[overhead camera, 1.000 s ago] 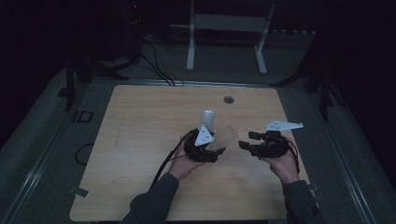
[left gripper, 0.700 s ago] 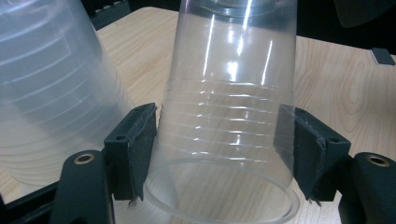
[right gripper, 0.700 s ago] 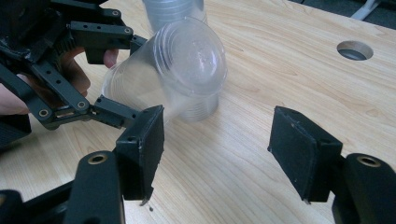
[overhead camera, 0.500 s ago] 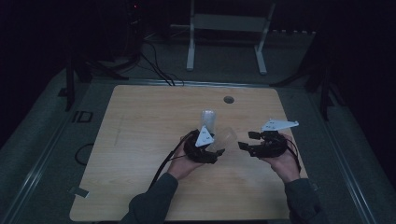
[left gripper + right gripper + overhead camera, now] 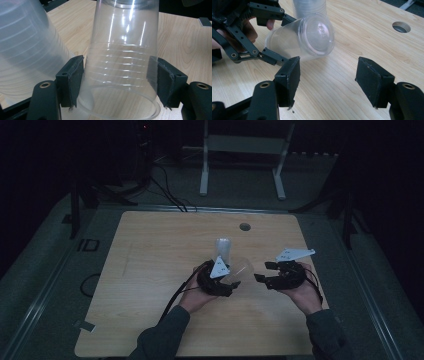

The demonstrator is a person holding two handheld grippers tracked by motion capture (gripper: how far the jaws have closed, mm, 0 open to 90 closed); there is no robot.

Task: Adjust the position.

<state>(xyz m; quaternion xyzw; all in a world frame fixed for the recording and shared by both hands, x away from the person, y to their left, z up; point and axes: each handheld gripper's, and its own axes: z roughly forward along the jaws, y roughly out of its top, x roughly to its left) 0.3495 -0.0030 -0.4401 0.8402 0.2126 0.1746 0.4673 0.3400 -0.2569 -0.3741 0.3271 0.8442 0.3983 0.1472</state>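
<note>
A clear plastic cup [image 5: 241, 270] lies tilted on its side just above the wooden table [image 5: 150, 270]. My left gripper [image 5: 231, 279] is shut on it, and in the left gripper view both pads press the ribbed wall of the cup [image 5: 122, 50] near its rim. The cup's base [image 5: 317, 32] faces my right gripper [image 5: 329, 75], which stands open a short way off with nothing between its jaws. In the high view the right gripper [image 5: 262, 271] points left toward the cup. A stack of clear cups [image 5: 223, 249] stands just behind the held cup.
The table has a round cable hole [image 5: 244, 226] at the back, right of centre. The cup stack [image 5: 22, 50] is close beside the left jaw. Cables and a white metal frame [image 5: 245, 145] lie on the floor beyond the table.
</note>
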